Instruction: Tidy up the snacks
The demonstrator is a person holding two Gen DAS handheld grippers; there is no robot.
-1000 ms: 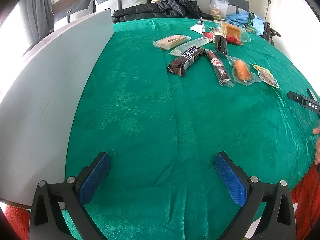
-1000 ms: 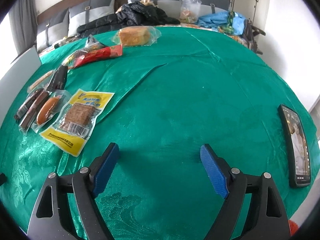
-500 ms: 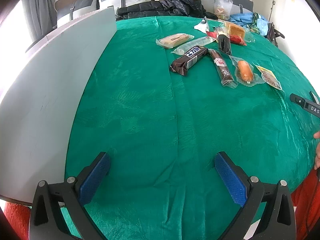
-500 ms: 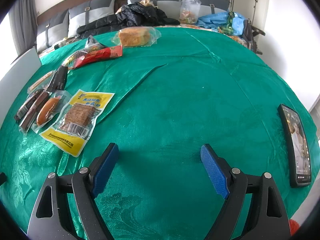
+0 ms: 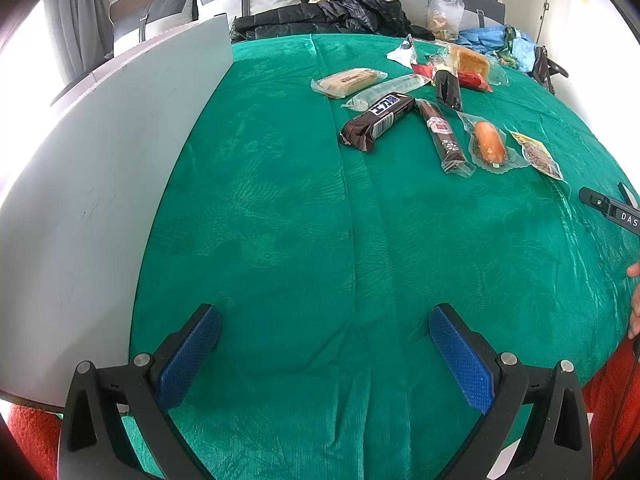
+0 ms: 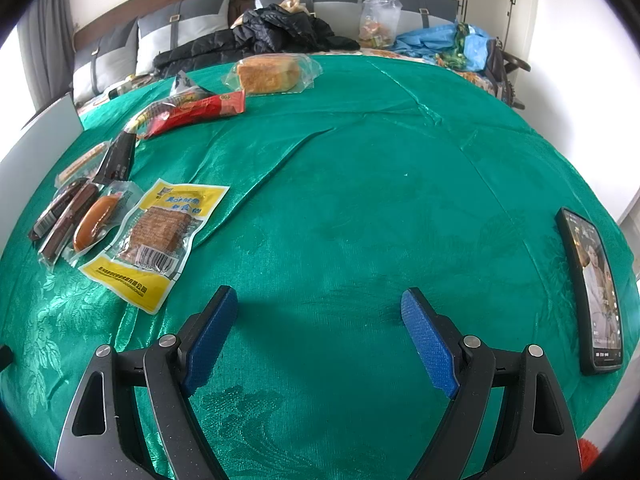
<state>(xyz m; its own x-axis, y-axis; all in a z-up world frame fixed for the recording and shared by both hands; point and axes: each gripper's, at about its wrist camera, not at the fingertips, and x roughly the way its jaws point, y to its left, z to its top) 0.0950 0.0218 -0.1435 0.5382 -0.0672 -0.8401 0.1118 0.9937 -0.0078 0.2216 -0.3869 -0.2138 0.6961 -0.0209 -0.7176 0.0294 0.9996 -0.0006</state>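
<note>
Several packed snacks lie on a green tablecloth [image 5: 280, 220]. In the left wrist view: a dark chocolate bar [image 5: 378, 120], a dark sausage stick [image 5: 442, 136], an orange sausage in clear wrap [image 5: 489, 144], a pale biscuit pack [image 5: 350, 80]. In the right wrist view: a yellow dried-tofu pack [image 6: 156, 240], the orange sausage [image 6: 94, 222], a red pack [image 6: 200, 112], a wrapped bread loaf [image 6: 272, 72]. My left gripper [image 5: 324, 316] is open and empty, well short of the snacks. My right gripper [image 6: 318, 300] is open and empty, right of the yellow pack.
A grey board [image 5: 100, 184] stands along the cloth's left edge. A black phone [image 6: 594, 288] lies at the right edge of the table. Black jackets [image 6: 272, 28], bags and cushions lie behind the table. The right gripper's body [image 5: 612, 212] shows at the right.
The left wrist view has tilted a little, so the snacks sit slightly lower in frame. The right gripper has barely moved. Both grippers stay open.
</note>
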